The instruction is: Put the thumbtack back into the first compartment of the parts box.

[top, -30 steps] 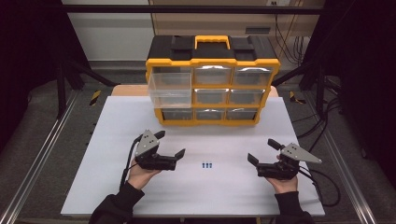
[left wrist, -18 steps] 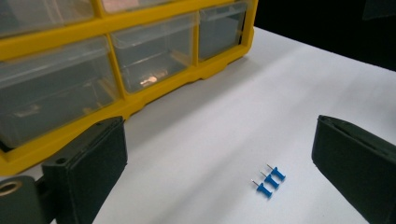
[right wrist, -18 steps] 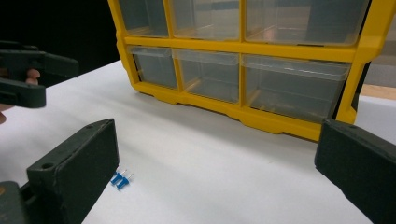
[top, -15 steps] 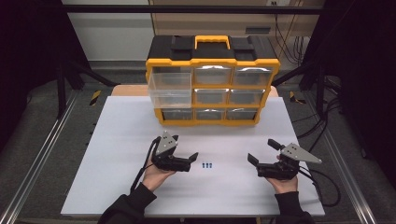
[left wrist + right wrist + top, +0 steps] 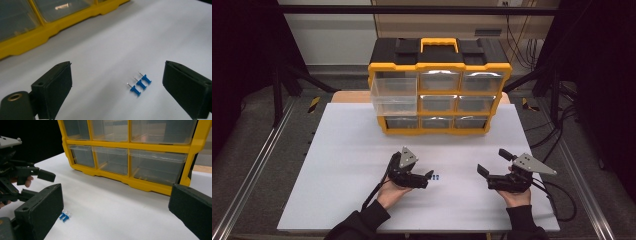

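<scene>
Three blue plastic pushpins point(image 5: 140, 84) with thin metal points, lying side by side on the matte white tabletop point(image 5: 342, 165). Ahead of the left gripper point(image 5: 428, 178), between its blocky black fingers point(image 5: 53, 87), nearer the right-hand one, untouched; fingers spread, just narrowing. Right gripper point(image 5: 492, 162) well apart, fingers spread on nothing. Beyond, yellow organizer point(image 5: 439, 92) with clear drawers.

Lab-style recording rig. White desk point(image 5: 337, 165) boxed in by metal frame rails point(image 5: 257, 165), black curtains point(image 5: 242, 60) at sides, cables point(image 5: 557, 200) trailing over grey floor point(image 5: 597, 200), hazard tape point(image 5: 313, 104) marks. Yellow drawer organiser point(image 5: 439, 90) as staged prop.
</scene>
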Motion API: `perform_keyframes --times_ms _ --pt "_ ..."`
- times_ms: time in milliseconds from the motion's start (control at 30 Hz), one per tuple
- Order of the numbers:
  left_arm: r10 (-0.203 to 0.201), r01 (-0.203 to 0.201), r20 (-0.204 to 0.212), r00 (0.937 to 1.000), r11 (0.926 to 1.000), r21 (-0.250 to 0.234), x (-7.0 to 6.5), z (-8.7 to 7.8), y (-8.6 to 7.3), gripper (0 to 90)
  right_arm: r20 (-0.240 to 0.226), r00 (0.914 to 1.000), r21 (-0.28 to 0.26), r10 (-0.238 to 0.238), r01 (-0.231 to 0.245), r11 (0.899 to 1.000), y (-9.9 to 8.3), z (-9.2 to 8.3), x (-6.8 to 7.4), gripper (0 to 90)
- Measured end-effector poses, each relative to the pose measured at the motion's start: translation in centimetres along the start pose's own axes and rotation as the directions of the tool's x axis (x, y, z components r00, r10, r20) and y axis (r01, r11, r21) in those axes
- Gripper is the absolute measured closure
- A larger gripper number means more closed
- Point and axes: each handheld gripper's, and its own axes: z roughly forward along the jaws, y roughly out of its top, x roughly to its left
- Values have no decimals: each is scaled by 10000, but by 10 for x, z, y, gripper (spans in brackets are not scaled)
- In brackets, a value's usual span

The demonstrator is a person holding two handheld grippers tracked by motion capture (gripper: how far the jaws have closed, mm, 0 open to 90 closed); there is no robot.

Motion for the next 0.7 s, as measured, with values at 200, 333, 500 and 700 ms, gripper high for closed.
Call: perform_keyframes --times_ms 200,333,500,700 --pt "-254 262 -248 9994 9991 325 -6 7 -6 210 9 10000 21 -34 34 10000 0 0 -1 7" --pt "-241 260 -306 9992 9978 618 -12 12 -9 276 6 10000 45 -5 5 10000 0 0 0 7" --pt "-340 367 -325 9989 9957 856 -19 17 -10 357 16 10000 68 65 -65 10000 0 0 0 7" --pt "-456 484 -273 9986 9926 1112 -22 22 -12 481 19 10000 20 -11 11 10000 0 0 -1 7"
